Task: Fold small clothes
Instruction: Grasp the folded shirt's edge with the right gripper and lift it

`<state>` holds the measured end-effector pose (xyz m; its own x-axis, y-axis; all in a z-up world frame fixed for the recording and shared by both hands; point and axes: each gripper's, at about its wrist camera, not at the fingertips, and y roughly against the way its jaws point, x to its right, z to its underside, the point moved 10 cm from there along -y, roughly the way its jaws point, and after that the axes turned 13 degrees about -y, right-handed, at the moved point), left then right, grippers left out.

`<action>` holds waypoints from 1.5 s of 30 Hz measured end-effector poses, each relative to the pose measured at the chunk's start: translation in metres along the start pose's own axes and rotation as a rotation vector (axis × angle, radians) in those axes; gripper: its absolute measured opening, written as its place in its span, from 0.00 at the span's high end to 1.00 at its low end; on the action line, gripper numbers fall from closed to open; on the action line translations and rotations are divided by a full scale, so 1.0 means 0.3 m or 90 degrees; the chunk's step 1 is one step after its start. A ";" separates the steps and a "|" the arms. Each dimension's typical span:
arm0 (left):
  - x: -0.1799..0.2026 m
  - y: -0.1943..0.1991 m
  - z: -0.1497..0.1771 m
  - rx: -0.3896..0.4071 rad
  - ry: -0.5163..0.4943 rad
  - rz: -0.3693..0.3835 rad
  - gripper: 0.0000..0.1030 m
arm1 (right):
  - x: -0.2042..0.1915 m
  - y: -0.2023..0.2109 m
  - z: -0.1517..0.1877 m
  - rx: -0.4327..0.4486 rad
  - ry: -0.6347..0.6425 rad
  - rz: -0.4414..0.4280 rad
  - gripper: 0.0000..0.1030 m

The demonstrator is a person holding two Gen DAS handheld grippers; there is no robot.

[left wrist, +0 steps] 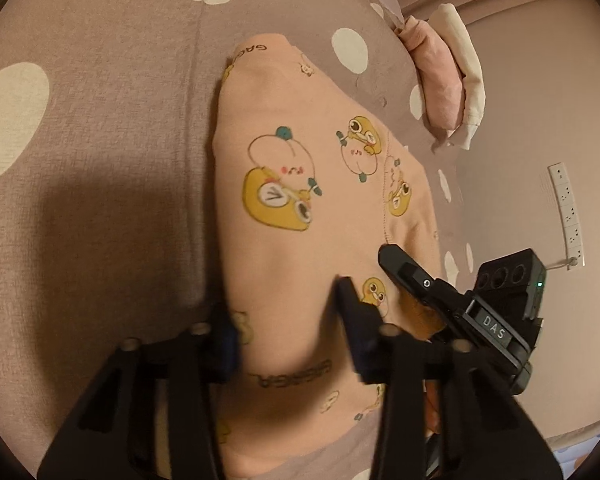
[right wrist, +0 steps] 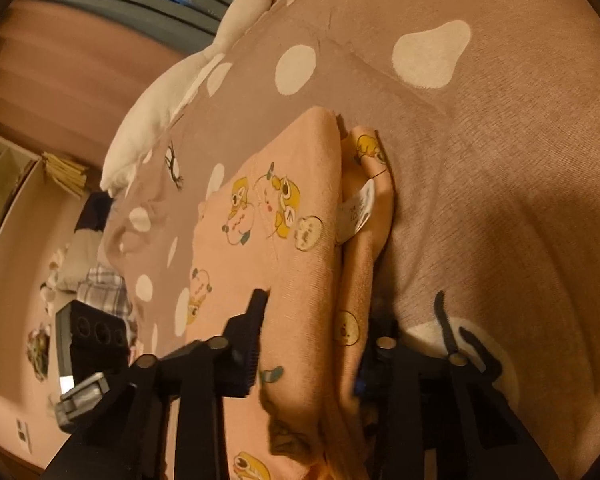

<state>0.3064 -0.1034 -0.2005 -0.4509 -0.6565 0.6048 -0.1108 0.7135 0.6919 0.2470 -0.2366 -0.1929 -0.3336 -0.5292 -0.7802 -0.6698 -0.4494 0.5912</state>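
Both hand-held grippers, left [left wrist: 288, 332] and right [right wrist: 320, 344], straddle the peach garment's [left wrist: 300, 216] near edge, apparently clamping it for folding on the bed [left wrist: 100, 100].

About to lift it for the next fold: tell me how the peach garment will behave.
Probably floppy: the garment already lies in soft folded layers that may slip apart. Likely light, thin knit. Both tongs, left and right, straddle its near edge, so the middle may sag.

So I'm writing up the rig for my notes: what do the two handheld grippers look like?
Both are black, with two tapering fingers on open triangular frames with round pale pins at the joints. The left gripper has dark blue blocks behind its fingers. The right gripper, seen from the left wrist, has a white "DAS" label, a boxy black module with three round ports and a green light. One of its fingers shows a ribbed pad.
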 end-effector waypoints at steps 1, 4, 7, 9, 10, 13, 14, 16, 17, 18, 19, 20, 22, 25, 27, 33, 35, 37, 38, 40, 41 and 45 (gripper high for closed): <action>0.001 0.005 0.001 0.002 0.001 0.000 0.69 | -0.004 0.000 0.005 -0.001 0.005 0.001 0.71; 0.022 0.018 -0.005 0.010 -0.020 -0.014 0.73 | -0.024 0.005 0.017 0.011 0.034 0.017 0.75; 0.050 0.034 -0.007 0.017 -0.059 -0.034 0.75 | -0.065 0.018 0.034 0.025 0.081 0.030 0.77; 0.058 0.047 -0.005 0.022 -0.070 -0.041 0.76 | -0.097 0.032 0.049 0.032 0.109 0.027 0.78; 0.061 0.057 -0.002 0.025 -0.074 -0.045 0.76 | -0.112 0.044 0.057 0.035 0.122 0.026 0.78; 0.061 0.087 0.012 0.036 -0.081 -0.053 0.76 | -0.133 0.070 0.077 0.045 0.147 0.032 0.78; 0.064 0.093 0.019 0.038 -0.083 -0.054 0.76 | -0.137 0.079 0.085 0.047 0.154 0.033 0.78; 0.067 0.113 0.038 0.043 -0.087 -0.053 0.76 | -0.146 0.097 0.105 0.048 0.166 0.035 0.78; 0.068 0.126 0.051 0.045 -0.091 -0.055 0.76 | -0.152 0.104 0.114 0.049 0.169 0.032 0.78; 0.079 0.128 0.056 0.045 -0.095 -0.059 0.75 | -0.157 0.114 0.122 0.051 0.172 0.030 0.78; 0.080 0.139 0.069 0.046 -0.101 -0.064 0.76 | -0.162 0.125 0.134 0.051 0.174 0.027 0.78; 0.084 0.143 0.079 0.047 -0.106 -0.068 0.75 | -0.169 0.135 0.147 0.052 0.177 0.023 0.78; 0.088 0.166 0.108 0.050 -0.119 -0.078 0.75 | -0.185 0.147 0.176 0.053 0.185 0.021 0.78; 0.089 0.194 0.145 0.054 -0.125 -0.086 0.75 | -0.206 0.162 0.221 0.055 0.202 0.022 0.78; 0.088 0.207 0.162 0.058 -0.126 -0.088 0.75 | -0.212 0.177 0.253 0.056 0.209 0.020 0.78; 0.087 0.253 0.216 0.069 -0.139 -0.114 0.75 | -0.246 0.206 0.343 0.051 0.226 0.007 0.78; 0.086 0.272 0.233 0.074 -0.141 -0.121 0.75 | -0.257 0.207 0.367 0.049 0.233 0.005 0.78; 0.083 0.297 0.253 0.081 -0.138 -0.128 0.75 | -0.272 0.207 0.390 0.047 0.240 0.002 0.78; 0.083 0.306 0.260 0.083 -0.138 -0.130 0.75 | -0.271 0.215 0.403 0.047 0.242 0.000 0.78; 0.079 0.330 0.281 0.089 -0.138 -0.136 0.75 | -0.284 0.215 0.425 0.045 0.247 -0.005 0.78; 0.080 0.335 0.285 0.090 -0.137 -0.139 0.75 | -0.290 0.216 0.435 0.044 0.250 -0.006 0.78; 0.067 0.377 0.322 0.098 -0.126 -0.146 0.75 | -0.317 0.215 0.480 0.037 0.264 -0.011 0.78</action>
<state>0.1993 -0.0124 -0.1482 -0.5597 -0.7551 0.3414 -0.3546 0.5905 0.7249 0.1400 -0.1116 -0.1101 -0.0336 -0.7721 -0.6346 -0.7131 -0.4263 0.5565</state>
